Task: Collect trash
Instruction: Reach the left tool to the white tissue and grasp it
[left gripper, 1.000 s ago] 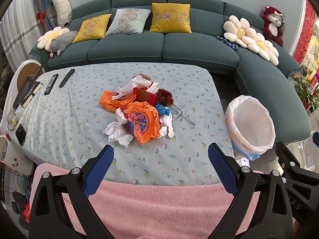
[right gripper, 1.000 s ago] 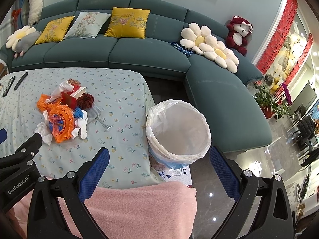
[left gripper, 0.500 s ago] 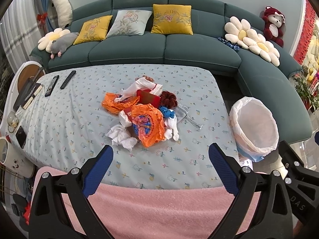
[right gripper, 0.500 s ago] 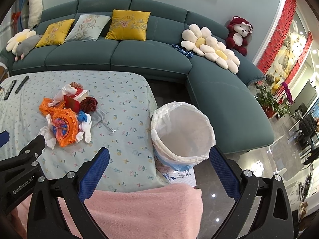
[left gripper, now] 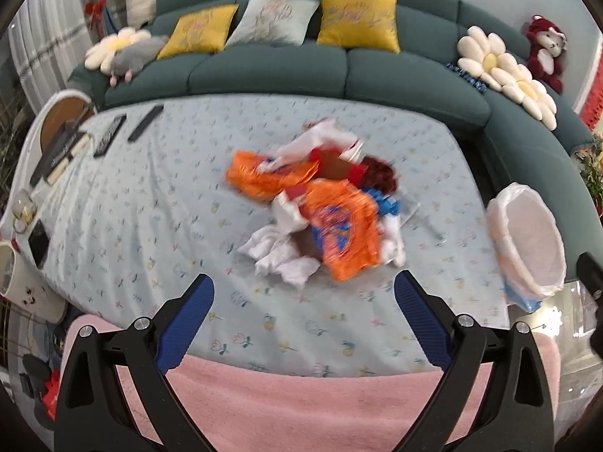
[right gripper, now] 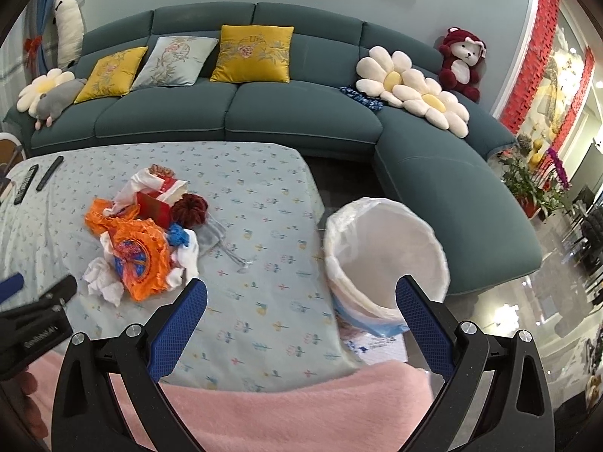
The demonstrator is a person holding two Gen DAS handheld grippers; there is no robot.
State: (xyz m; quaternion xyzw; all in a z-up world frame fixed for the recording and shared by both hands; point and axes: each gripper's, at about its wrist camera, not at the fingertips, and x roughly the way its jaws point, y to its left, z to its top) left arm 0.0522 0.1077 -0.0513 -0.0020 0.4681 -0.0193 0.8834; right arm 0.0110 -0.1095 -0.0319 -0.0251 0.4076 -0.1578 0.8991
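Your left gripper (left gripper: 303, 295) and right gripper (right gripper: 301, 297) both gape wide, holding nothing. Trash pile (right gripper: 141, 233) sits on the table (right gripper: 264, 301) at 10 o'clock. Lined bin (right gripper: 388, 256) at 1 o'clock looks empty.

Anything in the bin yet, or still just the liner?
The bin shows only its white liner on the walls visible in the right wrist view. No trash shows inside, but the near rim hides the bottom, so that part is unconfirmed.

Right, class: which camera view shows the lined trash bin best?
The right wrist view: the lined trash bin sits near the centre, sharp, its whole rim and white liner visible beside the table. The left wrist view shows it only at the right edge, distorted and blurred.
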